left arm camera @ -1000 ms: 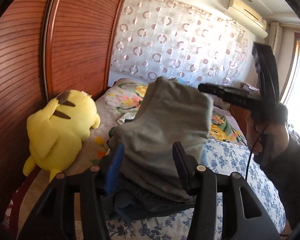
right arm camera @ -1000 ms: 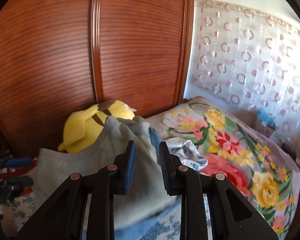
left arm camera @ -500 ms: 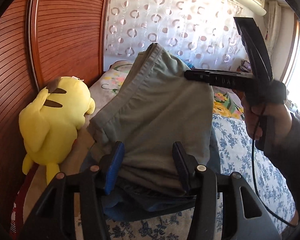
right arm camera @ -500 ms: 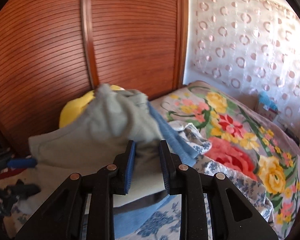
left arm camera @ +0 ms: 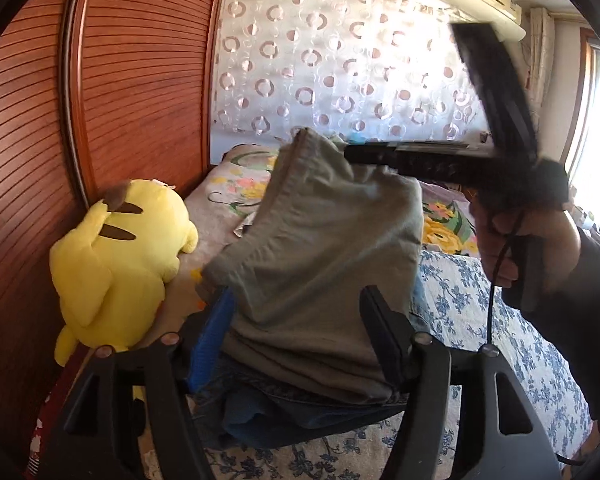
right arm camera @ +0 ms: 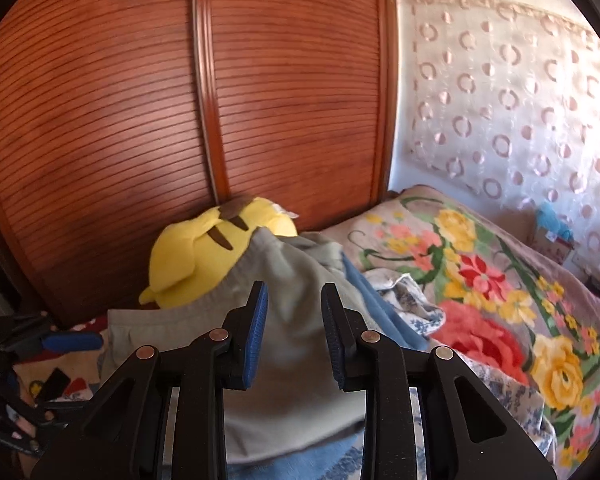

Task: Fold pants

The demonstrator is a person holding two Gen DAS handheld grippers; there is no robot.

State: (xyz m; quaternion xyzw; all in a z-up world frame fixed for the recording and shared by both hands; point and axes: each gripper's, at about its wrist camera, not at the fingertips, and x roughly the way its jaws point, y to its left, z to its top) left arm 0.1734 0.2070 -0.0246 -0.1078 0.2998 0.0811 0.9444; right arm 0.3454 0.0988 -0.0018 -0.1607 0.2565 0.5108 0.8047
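Bedroom: slatted wooden wardrobe point(right arm camera: 180, 120) and a yellow plush toy point(left arm camera: 116, 264) to the left of the claws, a flowered bedspread point(right arm camera: 500, 300) ahead and right of them. The grey-green pants point(left arm camera: 320, 264) lie folded on a stack of blue clothes, between the fingers of the left claw point(left arm camera: 300, 336); its jaws have just been opening and now stand wide, pads apparently clear of the cloth, while the right claw point(right arm camera: 294, 334), narrow with cloth between its blades (grip unclear), reaches the raised far edge. Judgement: lay that far edge flat and square before backing either claw out, or the fold will spring open.
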